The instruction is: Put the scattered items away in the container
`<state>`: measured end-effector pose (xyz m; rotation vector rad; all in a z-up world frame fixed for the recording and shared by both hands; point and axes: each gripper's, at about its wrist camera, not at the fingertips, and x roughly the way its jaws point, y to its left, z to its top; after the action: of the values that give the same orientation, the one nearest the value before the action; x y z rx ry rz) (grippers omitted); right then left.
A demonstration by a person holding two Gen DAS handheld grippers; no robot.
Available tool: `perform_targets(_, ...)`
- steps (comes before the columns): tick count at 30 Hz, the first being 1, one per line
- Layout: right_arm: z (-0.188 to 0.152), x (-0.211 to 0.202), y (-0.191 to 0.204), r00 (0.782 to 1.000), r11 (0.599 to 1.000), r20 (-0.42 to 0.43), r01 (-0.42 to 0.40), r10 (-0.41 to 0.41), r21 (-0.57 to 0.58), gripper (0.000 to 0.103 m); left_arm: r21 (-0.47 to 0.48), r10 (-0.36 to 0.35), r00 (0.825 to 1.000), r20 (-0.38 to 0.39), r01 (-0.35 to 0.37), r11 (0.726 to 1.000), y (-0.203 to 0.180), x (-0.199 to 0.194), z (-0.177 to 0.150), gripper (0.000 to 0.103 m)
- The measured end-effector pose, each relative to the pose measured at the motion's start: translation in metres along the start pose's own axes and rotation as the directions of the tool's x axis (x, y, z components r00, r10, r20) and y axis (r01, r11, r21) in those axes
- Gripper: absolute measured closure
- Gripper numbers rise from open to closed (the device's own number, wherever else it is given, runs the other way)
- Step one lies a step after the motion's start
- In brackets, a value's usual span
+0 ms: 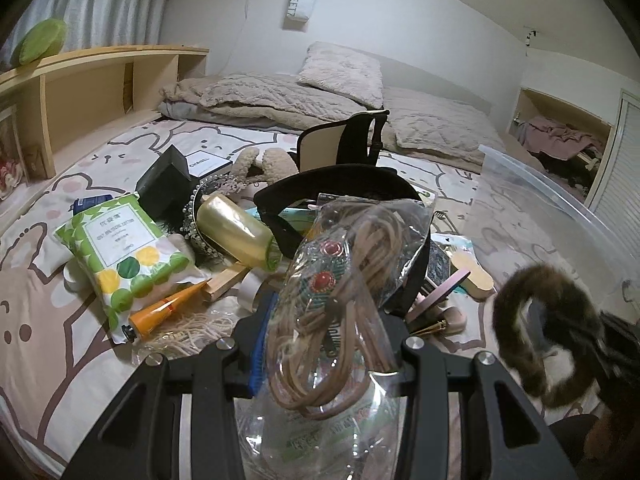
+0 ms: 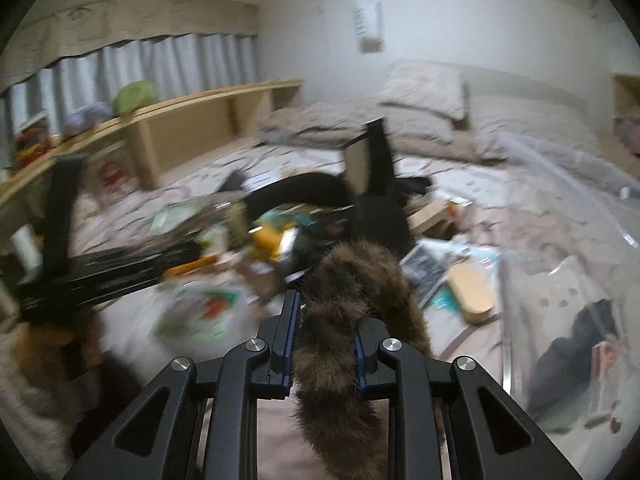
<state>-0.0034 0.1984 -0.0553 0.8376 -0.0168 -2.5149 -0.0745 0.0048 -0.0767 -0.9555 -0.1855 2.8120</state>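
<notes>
My left gripper [image 1: 332, 332] is shut on a clear plastic bag [image 1: 352, 248] that holds a coiled tan cord with red stones. It hangs above the pile of scattered items on the bed. My right gripper [image 2: 326, 320] is shut on a brown furry headband [image 2: 360, 272], whose arch curves up and over the fingers. In the left wrist view the same headband [image 1: 516, 320] shows at the lower right, beside the clear storage bin [image 1: 560, 208]. That bin [image 2: 560, 184] stands to the right, with some dark items at its bottom. The right wrist view is blurred.
On the patterned bedsheet lie a green dotted pack [image 1: 120, 248], an orange tube [image 1: 164, 312], a pale yellow spool [image 1: 236, 228], a black box [image 1: 168, 184], a black band [image 1: 340, 180] and a wooden brush [image 1: 476, 272]. Pillows lie behind, a wooden shelf at left.
</notes>
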Motion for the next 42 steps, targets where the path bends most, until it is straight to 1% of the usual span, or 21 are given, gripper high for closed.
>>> perform_targets(2, -0.001, -0.005, 0.006, 0.997, 0.998, -0.030, -0.065, 0.066, 0.019, 0.080, -0.002, -0.003, 1.000, 0.001, 0.003, 1.000, 0.000, 0.000, 0.000, 0.061)
perform_targets(5, -0.003, -0.005, 0.012, 0.989, 0.991, -0.071, -0.127, 0.130, 0.040, 0.080, -0.003, -0.008, 1.000, 0.005, 0.008, 1.000, 0.000, -0.001, -0.001, 0.061)
perform_targets(7, -0.005, -0.002, 0.015, 0.985, 0.989, -0.096, -0.142, 0.146, 0.047, 0.080, -0.004, -0.013, 1.000, 0.005, 0.013, 1.000, 0.001, -0.001, -0.001, 0.061)
perform_targets(9, -0.007, 0.004, 0.014, 0.986, 0.993, -0.124, -0.110, 0.114, 0.036, 0.080, -0.006, -0.016, 1.000, 0.006, 0.016, 1.000, 0.002, -0.001, -0.001, 0.061)
perform_targets(11, -0.009, 0.011, 0.008, 0.986, 0.998, -0.158, -0.054, 0.058, 0.025, 0.080, -0.008, -0.016, 1.000, 0.007, 0.016, 1.000, 0.002, -0.001, -0.001, 0.061)
perform_targets(16, -0.016, 0.015, -0.012, 0.977, 0.999, -0.208, 0.047, -0.043, 0.013, 0.080, -0.019, -0.017, 1.000, 0.009, 0.017, 1.000, 0.007, -0.001, -0.001, 0.061)
perform_targets(18, -0.020, 0.014, -0.019, 0.969, 0.996, -0.229, 0.090, -0.089, -0.008, 0.080, -0.019, -0.017, 1.000, 0.008, 0.017, 1.000, 0.009, -0.001, -0.002, 0.061)
perform_targets(23, -0.031, 0.017, -0.034, 0.943, 0.989, -0.299, 0.150, -0.148, -0.015, 0.080, -0.017, -0.026, 1.000, -0.002, 0.025, 1.000, 0.008, 0.001, -0.003, 0.061)
perform_targets(26, -0.037, 0.021, -0.039, 0.929, 0.987, -0.337, 0.160, -0.154, -0.010, 0.080, -0.017, -0.031, 1.000, -0.005, 0.031, 0.999, 0.008, 0.002, -0.003, 0.061)
perform_targets(32, -0.038, 0.045, -0.021, 0.925, 0.993, -0.362, 0.116, -0.116, -0.021, 0.080, -0.023, -0.034, 0.999, -0.003, 0.034, 0.999, 0.010, 0.002, -0.003, 0.061)
perform_targets(34, -0.043, 0.058, -0.014, 0.918, 0.994, -0.383, 0.105, -0.107, -0.026, 0.080, -0.025, -0.033, 0.999, -0.001, 0.033, 0.999, 0.011, 0.002, -0.004, 0.061)
perform_targets(37, -0.052, 0.073, -0.007, 0.913, 0.995, -0.395, 0.099, -0.100, -0.022, 0.079, -0.033, -0.033, 0.999, -0.001, 0.033, 0.999, 0.015, 0.001, -0.004, 0.061)
perform_targets(38, -0.055, 0.077, -0.008, 0.911, 0.996, -0.404, 0.094, -0.088, -0.005, 0.070, -0.037, -0.033, 0.999, -0.001, 0.033, 0.999, 0.016, 0.001, -0.004, 0.061)
perform_targets(39, -0.058, 0.079, -0.009, 0.908, 0.996, -0.412, 0.093, -0.079, 0.013, 0.055, -0.041, -0.034, 0.999, -0.001, 0.033, 0.999, 0.018, 0.001, -0.004, 0.061)
perform_targets(40, -0.060, 0.080, -0.010, 0.905, 0.995, -0.419, 0.095, -0.075, 0.027, 0.019, -0.046, -0.035, 0.999, -0.001, 0.035, 0.998, 0.020, 0.001, -0.005, 0.061)
perform_targets(41, -0.063, 0.081, -0.011, 0.904, 0.994, -0.422, 0.100, -0.075, 0.036, 0.003, -0.051, -0.037, 0.999, -0.002, 0.037, 0.998, 0.021, 0.001, -0.005, 0.061)
perform_targets(42, -0.064, 0.080, -0.011, 0.903, 0.994, -0.422, 0.104, -0.078, 0.038, 0.003, -0.054, -0.039, 0.999, -0.002, 0.039, 0.998, 0.022, 0.001, -0.005, 0.061)
